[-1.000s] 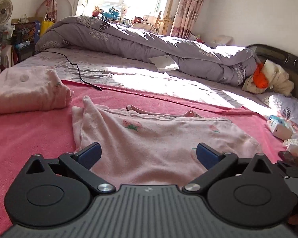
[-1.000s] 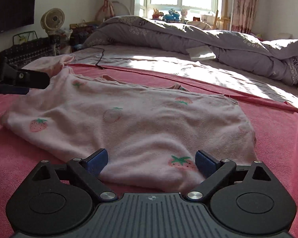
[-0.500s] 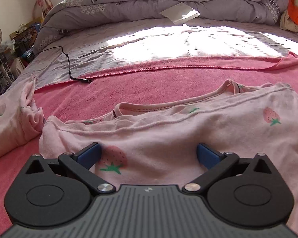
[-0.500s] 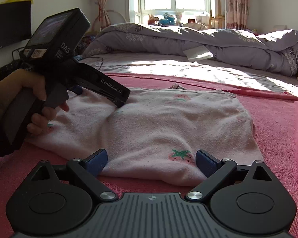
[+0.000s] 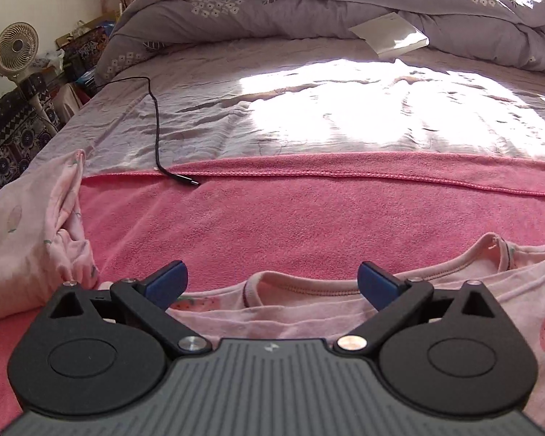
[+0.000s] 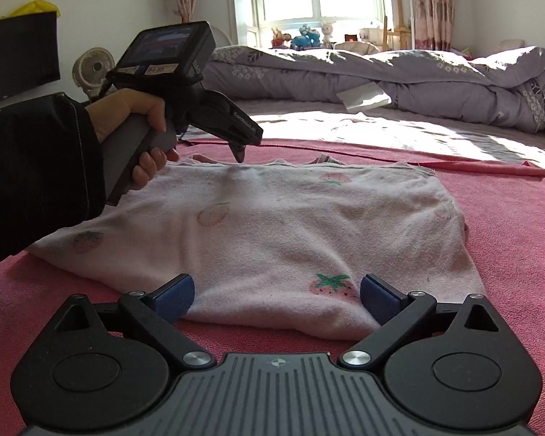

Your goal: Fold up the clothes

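the top [image 6: 272, 225], pale pink with strawberry prints, lay spread flat on a pink blanket [image 6: 508, 218] across the near part of the bed [image 5: 309, 109]. its collar [image 5: 309, 285] faced the far side, toward the window.

the left gripper [image 5: 270, 283] hung low over the collar edge, its jaws spread wide with the collar between the blue pads and nothing pinched. in the right wrist view the left gripper [image 6: 238, 152] pointed down at the far edge of the top, just above the cloth or touching it, i cannot tell which; a hand [image 6: 141, 134] in a dark sleeve [image 6: 36, 181] gripped its handle.

the right gripper [image 6: 276, 296] sat at the near hem, jaws also spread wide, the hem and one strawberry [image 6: 330, 285] between the pads, not clamped.

a second pink garment [image 5: 29, 239] lay bunched at the left, apart from the top. a black cable [image 5: 156, 127] trailed over the grey sheet, its plug resting on the blanket's edge. beyond lay a rolled grey quilt [image 5: 309, 3] with a white booklet [image 5: 388, 32] against it, and a small fan [image 5: 14, 49] stood off to the left.
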Tool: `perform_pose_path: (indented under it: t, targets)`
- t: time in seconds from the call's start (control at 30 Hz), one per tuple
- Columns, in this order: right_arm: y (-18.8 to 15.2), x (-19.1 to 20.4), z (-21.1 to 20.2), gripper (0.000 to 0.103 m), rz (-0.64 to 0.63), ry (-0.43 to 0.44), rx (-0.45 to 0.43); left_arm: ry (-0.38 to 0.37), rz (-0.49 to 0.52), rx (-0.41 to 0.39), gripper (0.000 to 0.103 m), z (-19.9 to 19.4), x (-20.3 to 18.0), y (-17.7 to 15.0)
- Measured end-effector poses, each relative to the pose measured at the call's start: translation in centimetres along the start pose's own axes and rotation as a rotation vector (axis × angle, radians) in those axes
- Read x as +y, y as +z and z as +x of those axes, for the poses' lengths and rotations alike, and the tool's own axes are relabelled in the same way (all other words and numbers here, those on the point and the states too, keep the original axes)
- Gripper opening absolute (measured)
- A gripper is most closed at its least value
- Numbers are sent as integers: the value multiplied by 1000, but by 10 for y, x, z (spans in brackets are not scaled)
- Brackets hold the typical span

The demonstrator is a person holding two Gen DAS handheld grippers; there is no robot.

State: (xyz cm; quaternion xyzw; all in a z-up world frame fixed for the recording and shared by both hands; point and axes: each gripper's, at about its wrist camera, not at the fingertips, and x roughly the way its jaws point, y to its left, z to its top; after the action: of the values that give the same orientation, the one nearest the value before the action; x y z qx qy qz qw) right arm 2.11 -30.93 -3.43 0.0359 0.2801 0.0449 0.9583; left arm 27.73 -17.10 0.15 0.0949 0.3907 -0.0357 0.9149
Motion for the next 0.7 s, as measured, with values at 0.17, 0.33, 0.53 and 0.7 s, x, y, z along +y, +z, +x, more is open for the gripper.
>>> perform_pose_path:
  t: [0.17,0.33,0.53,0.7]
  targets:
    - [0,2,1,100,-7,-12,0,-70,9,-50,102,-61,43,-53]
    - [0,0,0,101,-3,-24,-7,-73,-15,-128,103,-105,82,-120]
    - [-22,-30,-46,101,239,-23,-97,-112,-108,-130,103,-93,126,-161]
    - [-46,-83,-91,99,582,-93,-216,-93,-93,-146,103,-95,121,-163]
